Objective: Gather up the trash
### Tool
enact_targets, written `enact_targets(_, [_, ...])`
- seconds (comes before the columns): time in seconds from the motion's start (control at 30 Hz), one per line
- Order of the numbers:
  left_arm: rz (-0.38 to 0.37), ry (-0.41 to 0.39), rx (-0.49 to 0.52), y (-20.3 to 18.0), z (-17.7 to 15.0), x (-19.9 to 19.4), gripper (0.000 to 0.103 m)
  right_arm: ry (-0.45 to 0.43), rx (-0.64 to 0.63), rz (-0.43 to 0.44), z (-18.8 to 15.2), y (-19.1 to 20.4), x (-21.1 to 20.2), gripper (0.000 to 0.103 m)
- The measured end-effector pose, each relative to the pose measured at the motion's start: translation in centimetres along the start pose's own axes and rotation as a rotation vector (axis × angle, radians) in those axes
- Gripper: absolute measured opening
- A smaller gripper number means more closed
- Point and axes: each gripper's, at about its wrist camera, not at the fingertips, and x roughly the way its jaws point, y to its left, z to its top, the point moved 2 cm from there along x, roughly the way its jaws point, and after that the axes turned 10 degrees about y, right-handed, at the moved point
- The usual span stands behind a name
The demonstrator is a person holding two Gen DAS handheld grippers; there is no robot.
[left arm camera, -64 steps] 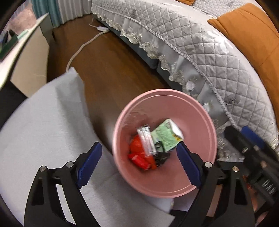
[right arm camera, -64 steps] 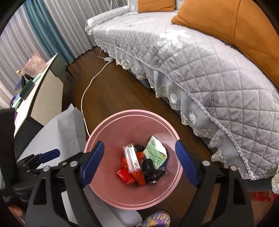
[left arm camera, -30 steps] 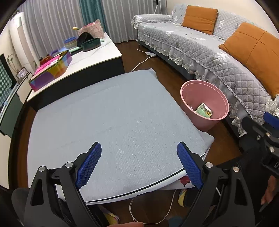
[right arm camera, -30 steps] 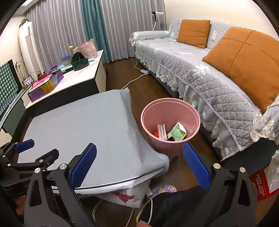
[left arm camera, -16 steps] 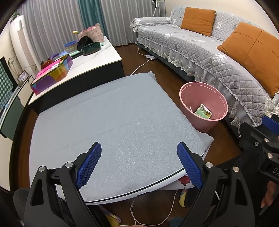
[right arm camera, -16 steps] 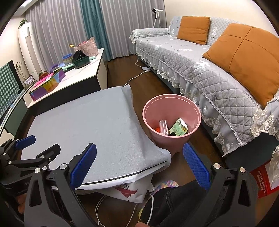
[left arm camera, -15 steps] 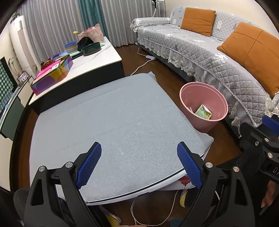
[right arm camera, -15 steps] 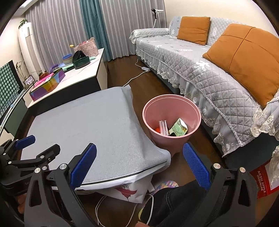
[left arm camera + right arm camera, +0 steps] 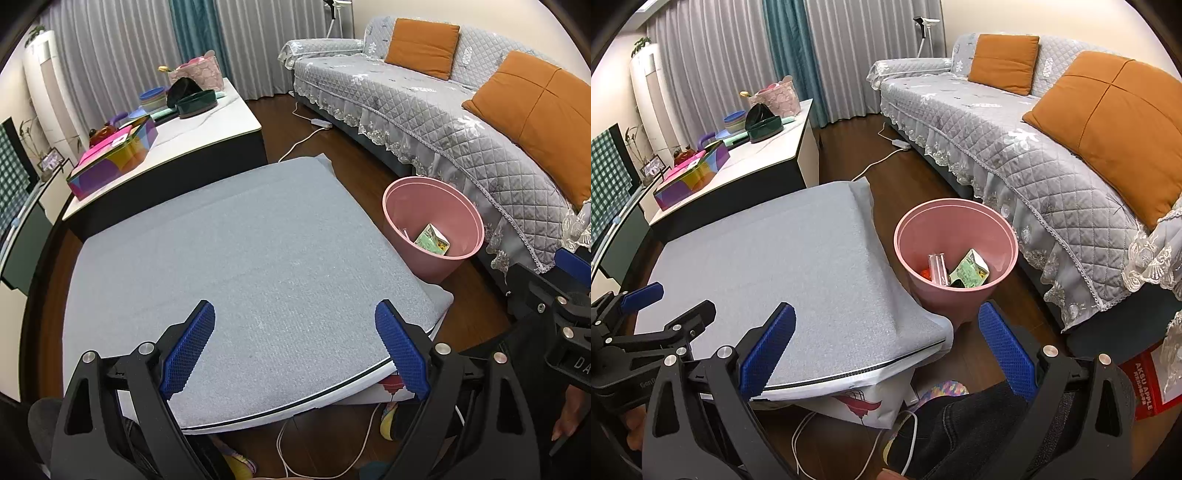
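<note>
A pink bin (image 9: 424, 260) (image 9: 943, 299) stands on the floor between the grey-covered table (image 9: 240, 240) (image 9: 768, 254) and the sofa. Inside it lie a green carton (image 9: 432, 240) (image 9: 971, 273), a clear plastic pack (image 9: 938, 267) and something red (image 9: 925, 273). No trash shows on the table top. My left gripper (image 9: 291, 325) is open over the table's near edge, nothing between its blue pads. My right gripper (image 9: 886, 319) is open too, empty, above the table's near right corner, with the bin ahead of it. Each gripper shows at the edge of the other's view.
A grey quilted sofa (image 9: 1015, 147) with orange cushions (image 9: 1108, 125) runs along the right. A white side table (image 9: 192, 129) behind holds a colourful box (image 9: 110, 162) and bowls. A white cord (image 9: 879, 158) crosses the wooden floor. A red box (image 9: 1145, 384) and a person's jeans-clad leg (image 9: 960, 424) are near.
Two seconds ago both grippers hung right over the bin. They have since drawn back to the table's near edge. Over the last half second nothing moves.
</note>
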Motion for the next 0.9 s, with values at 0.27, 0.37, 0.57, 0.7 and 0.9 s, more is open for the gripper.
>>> enact_targets(0.27, [-0.004, -0.005, -0.004, 0.34, 0.07, -0.09, 0.086, 0.0, 0.0, -0.001, -0.02, 0.13, 0.02, 0.098])
enact_targets(0.37, [-0.002, -0.006, -0.004, 0.31, 0.1, -0.11, 0.086, 0.0, -0.002, -0.002, 0.0, 0.14, 0.01, 0.098])
enact_targets(0.57, [-0.001, -0.006, -0.002, 0.34, 0.11, -0.12, 0.086, 0.0, -0.003, 0.001, -0.02, 0.18, 0.05, 0.098])
enact_targets(0.7, [-0.003, -0.005, -0.004, 0.32, 0.12, -0.12, 0.086, 0.001, -0.003, 0.001, 0.0, 0.26, 0.01, 0.098])
enact_targets(0.9, [-0.003, -0.006, -0.004, 0.33, 0.12, -0.14, 0.086, 0.0, -0.003, -0.002, 0.14, 0.34, -0.02, 0.098])
